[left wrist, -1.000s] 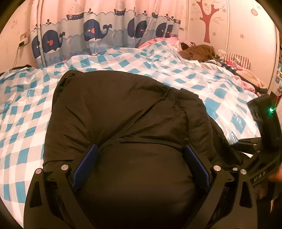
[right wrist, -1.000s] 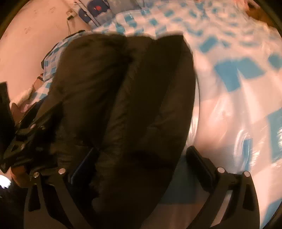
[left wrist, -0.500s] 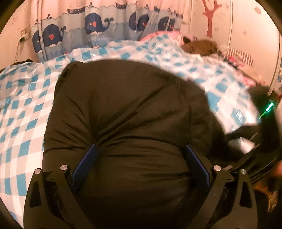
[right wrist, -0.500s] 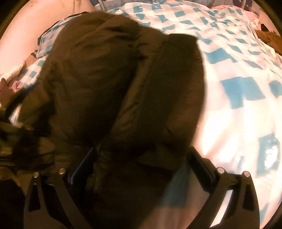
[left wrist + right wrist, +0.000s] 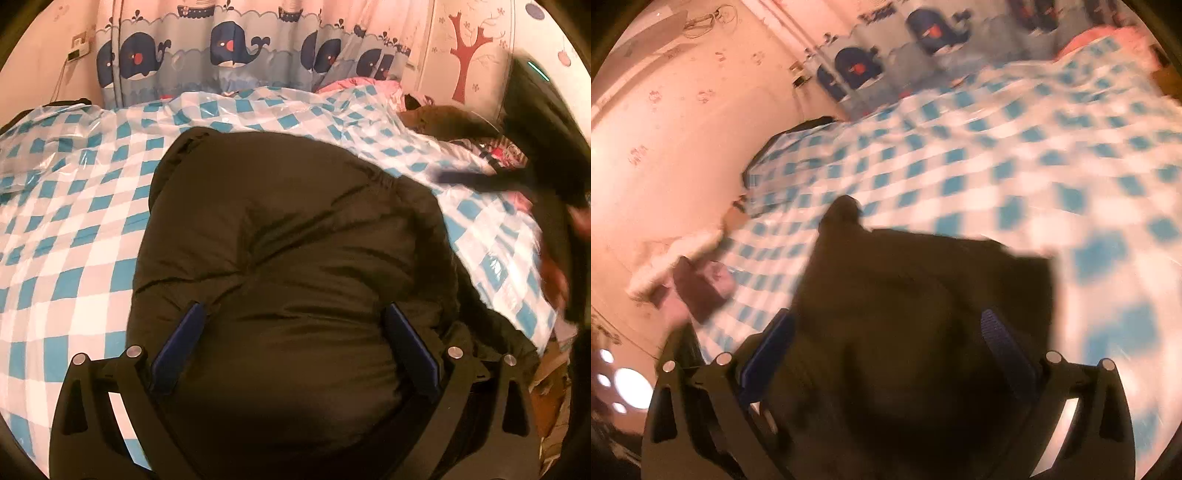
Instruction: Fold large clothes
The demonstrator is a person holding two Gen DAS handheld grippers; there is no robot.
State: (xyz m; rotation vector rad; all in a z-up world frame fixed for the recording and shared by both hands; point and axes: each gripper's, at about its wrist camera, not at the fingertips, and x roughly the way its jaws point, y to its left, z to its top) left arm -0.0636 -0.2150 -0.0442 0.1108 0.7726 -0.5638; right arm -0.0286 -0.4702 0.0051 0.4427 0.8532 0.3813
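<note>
Dark puffy jacket (image 5: 295,258) bunched on the blue-and-white checked cover (image 5: 74,229), centre of bed.

Left wrist view: jacket fills the frame from centre to 6 o'clock; its padded bulk sits between the spread fingers of the left gripper (image 5: 291,328), blue pads (image 5: 179,341) apart and not clamped on the fabric. Right gripper (image 5: 535,147) shows blurred at 2 o'clock, above the cover. Right wrist view, blurred: jacket (image 5: 923,314) lies between the parted fingers of the right gripper (image 5: 886,339); cannot tell if fabric touches the pads. Whale-print curtain (image 5: 229,55) at 12 o'clock, red tree wall decal (image 5: 466,55) at 1 o'clock, brown and pink clothing pile (image 5: 443,118) below it.
</note>
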